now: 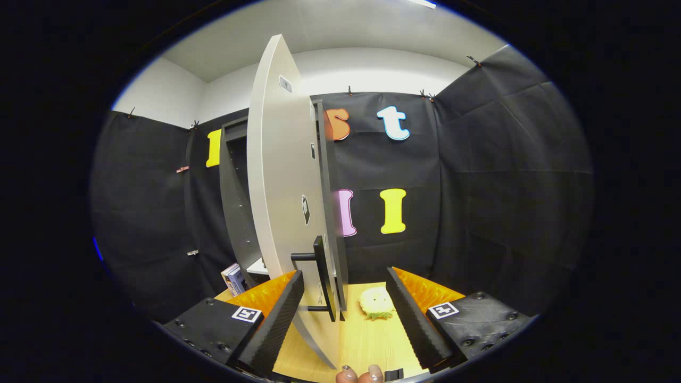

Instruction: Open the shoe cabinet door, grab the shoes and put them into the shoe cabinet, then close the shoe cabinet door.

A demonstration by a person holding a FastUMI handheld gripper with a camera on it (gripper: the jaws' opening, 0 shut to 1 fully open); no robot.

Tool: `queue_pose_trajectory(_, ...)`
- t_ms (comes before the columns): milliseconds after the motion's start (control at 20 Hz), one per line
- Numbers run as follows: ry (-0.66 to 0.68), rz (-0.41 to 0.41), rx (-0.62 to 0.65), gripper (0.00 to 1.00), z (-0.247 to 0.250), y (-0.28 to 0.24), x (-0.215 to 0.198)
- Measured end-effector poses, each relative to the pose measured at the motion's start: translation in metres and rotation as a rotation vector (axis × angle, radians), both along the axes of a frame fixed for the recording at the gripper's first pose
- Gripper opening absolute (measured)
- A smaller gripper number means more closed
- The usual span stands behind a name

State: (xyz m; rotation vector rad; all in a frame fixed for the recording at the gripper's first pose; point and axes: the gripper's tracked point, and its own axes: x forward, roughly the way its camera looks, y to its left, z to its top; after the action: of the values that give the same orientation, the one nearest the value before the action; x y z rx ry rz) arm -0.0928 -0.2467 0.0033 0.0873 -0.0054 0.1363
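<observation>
The shoe cabinet [237, 202] is dark grey and stands on a wooden table [367, 346]. Its pale door [282, 175] is swung out towards me, almost edge-on. The door's black bar handle [322, 276] sits between my fingers, close to the left finger [276, 319] and apart from the right finger [415, 319]. My gripper [345, 276] is open and neither pad presses on the handle. A small pale-yellow fluffy shoe with green trim [376, 304] lies on the table just ahead, between the door and the right finger.
A small box or stack of books [233, 277] leans at the cabinet's foot, left of the door. Black cloth walls close the booth on all sides. A person's fingertips [359, 375] show under the gripper.
</observation>
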Motion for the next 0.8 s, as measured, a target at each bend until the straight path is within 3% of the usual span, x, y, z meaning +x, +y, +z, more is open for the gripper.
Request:
queue_pose_trajectory(350,0.028,-0.003,-0.016,0.98,-0.006,0.017,0.019)
queue_pose_trajectory(800,0.011,0.041,-0.018,0.97,-0.003,0.103,0.032)
